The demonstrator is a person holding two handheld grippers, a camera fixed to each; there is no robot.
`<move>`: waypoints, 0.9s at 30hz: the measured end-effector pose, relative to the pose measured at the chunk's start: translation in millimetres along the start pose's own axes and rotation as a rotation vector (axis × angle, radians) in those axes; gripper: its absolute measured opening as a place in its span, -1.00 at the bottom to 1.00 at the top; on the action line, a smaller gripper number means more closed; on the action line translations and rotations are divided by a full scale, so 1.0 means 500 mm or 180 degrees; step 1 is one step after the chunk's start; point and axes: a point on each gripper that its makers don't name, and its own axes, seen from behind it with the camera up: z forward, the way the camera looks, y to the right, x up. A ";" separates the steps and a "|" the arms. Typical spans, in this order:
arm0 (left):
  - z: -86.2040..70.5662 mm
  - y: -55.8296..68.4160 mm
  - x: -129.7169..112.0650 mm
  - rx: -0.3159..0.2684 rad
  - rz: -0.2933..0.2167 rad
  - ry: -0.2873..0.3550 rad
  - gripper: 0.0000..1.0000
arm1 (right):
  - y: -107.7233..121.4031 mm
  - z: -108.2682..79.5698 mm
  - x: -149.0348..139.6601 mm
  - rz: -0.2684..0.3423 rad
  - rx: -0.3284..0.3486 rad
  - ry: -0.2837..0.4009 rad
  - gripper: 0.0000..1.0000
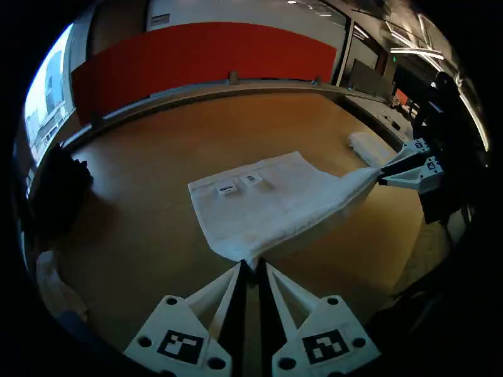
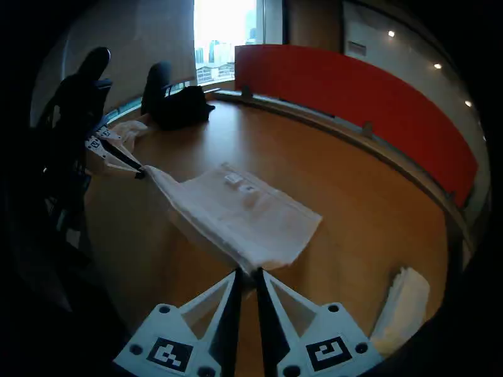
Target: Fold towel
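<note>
The towel is white and lies spread on the wooden surface, straight ahead of both tools. Its far part lies flat, and its near edge is held up off the surface at two corners.

The left tool has its two fingers pressed together on one corner of the towel, the cloth bunching right at the tips. From there the raised edge runs off to the right and ahead, to the right tool, which pinches the other corner between its closed fingers. In the right gripper view the left tool shows far off to the left, the cloth drawn taut toward its tips.

Two small tags sit side by side on the flat part of the towel, beyond the left tool's tips.

Other things on the surface:
- a folded white cloth just to the right of the right tool, well apart from the towel
- a black bag far ahead of the right tool

A red partition runs along the surface's far edge, and a bright window stands beyond the bag.
</note>
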 end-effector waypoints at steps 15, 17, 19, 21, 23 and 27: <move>-0.021 0.012 0.003 -0.0025 -0.0060 -0.0016 -0.76 | -0.004 -0.023 0.016 -0.0026 0.0022 -0.0003 -0.69; -0.018 0.010 0.006 -0.0020 -0.0055 -0.0013 -0.76 | -0.002 -0.020 0.016 -0.0032 0.0021 -0.0021 -0.69; -0.014 0.008 0.012 -0.0012 -0.0038 -0.0007 -0.76 | 0.002 -0.016 0.018 -0.0047 0.0018 -0.0036 -0.69; -0.008 0.004 0.019 0.0000 -0.0012 0.0001 -0.76 | 0.006 -0.010 0.022 -0.0071 0.0013 -0.0046 -0.69; -0.002 -0.003 0.028 0.0029 0.0018 0.0015 -0.76 | 0.012 -0.005 0.028 -0.0099 -0.0002 -0.0049 -0.69; 0.018 -0.019 0.048 0.0094 0.0029 0.0042 -0.76 | 0.030 0.011 0.040 -0.0135 -0.0029 -0.0061 -0.69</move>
